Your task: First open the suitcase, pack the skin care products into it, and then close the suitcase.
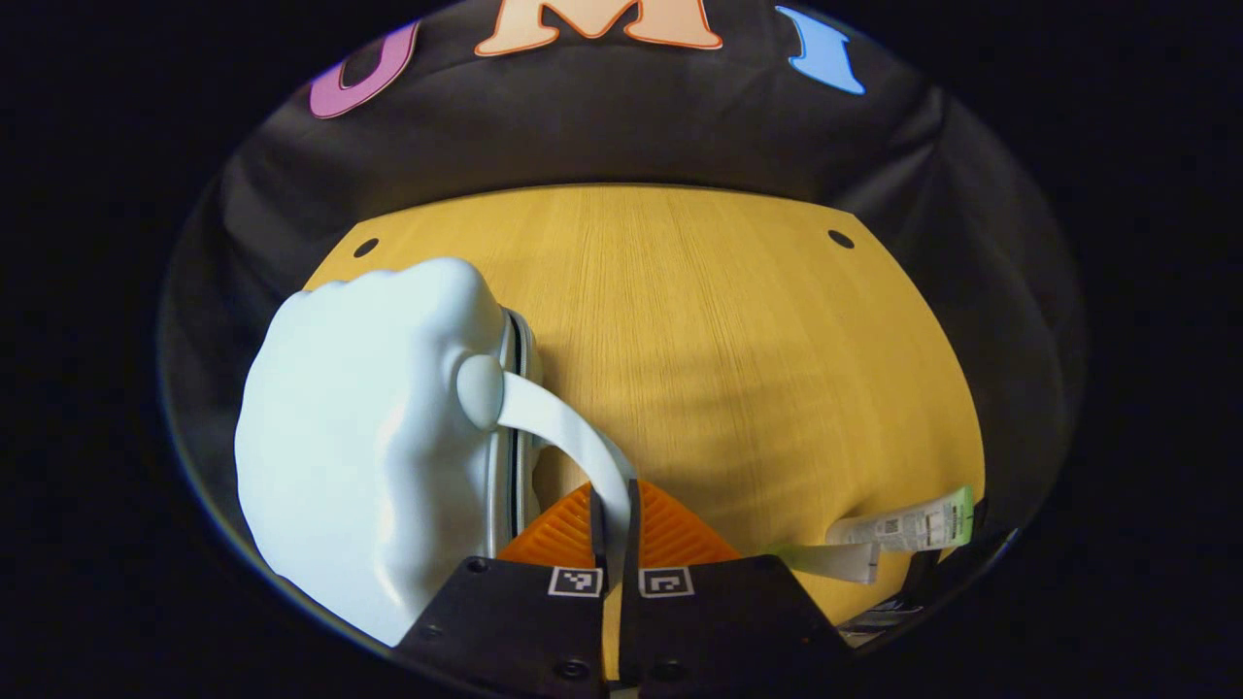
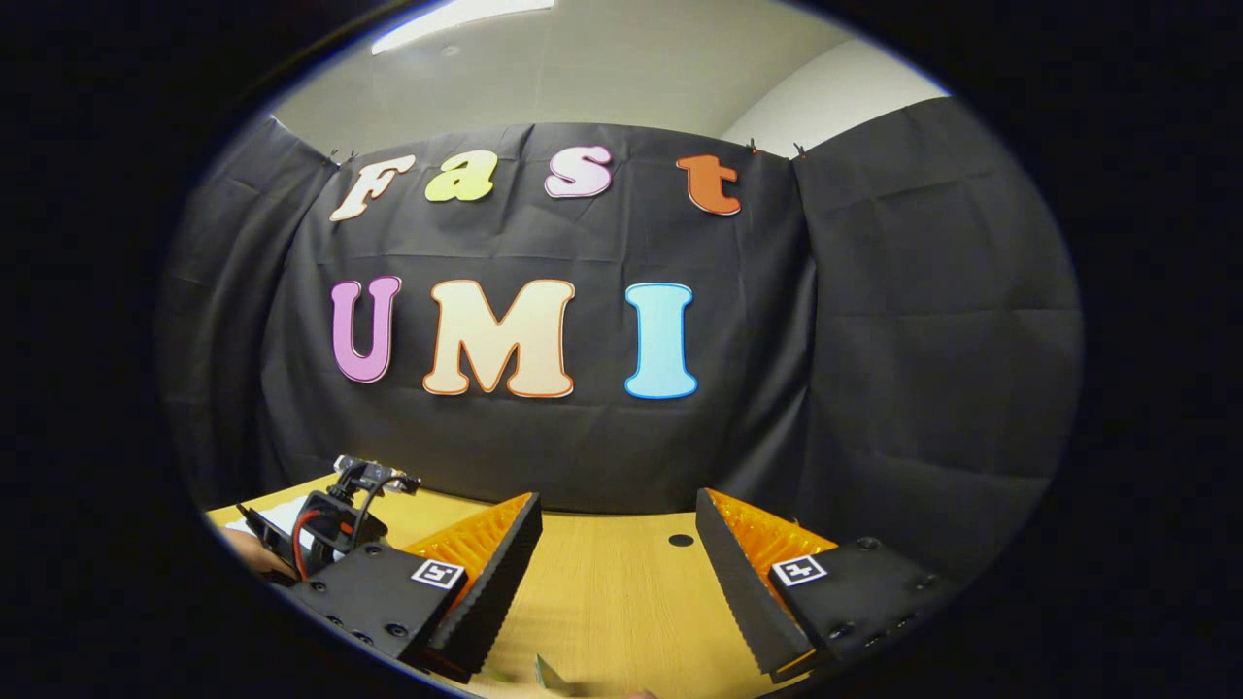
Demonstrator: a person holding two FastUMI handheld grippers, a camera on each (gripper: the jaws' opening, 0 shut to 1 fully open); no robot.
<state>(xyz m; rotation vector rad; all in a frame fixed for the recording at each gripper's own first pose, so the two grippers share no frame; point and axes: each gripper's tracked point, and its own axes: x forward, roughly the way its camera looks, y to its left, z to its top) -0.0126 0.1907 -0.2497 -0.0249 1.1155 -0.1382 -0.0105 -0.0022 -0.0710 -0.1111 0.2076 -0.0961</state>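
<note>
My left gripper [image 1: 613, 519] is pinched narrow on the strap [image 1: 573, 432], both fingers pressing it with no gap left between them. The strap curves up and left from the tips to a round knob on the suitcase [image 1: 364, 437]. The case sits just left of my left gripper, touching distance, on the near-left part of the table [image 1: 738, 340]. It's pale, glossy, with a lumpy rounded shell; a dark seam with a light trim runs along its right edge. Can't tell whether it's latched. Two tubes [image 1: 898, 534] lie near-right on the table, well apart from the case: one white, one with a printed label and green end.

My right gripper [image 2: 617, 553] is spread wide, holding nothing, up above the table [image 2: 602, 582]. In the right gripper view the other gripper [image 2: 340, 515], with cables, shows far-left.
</note>
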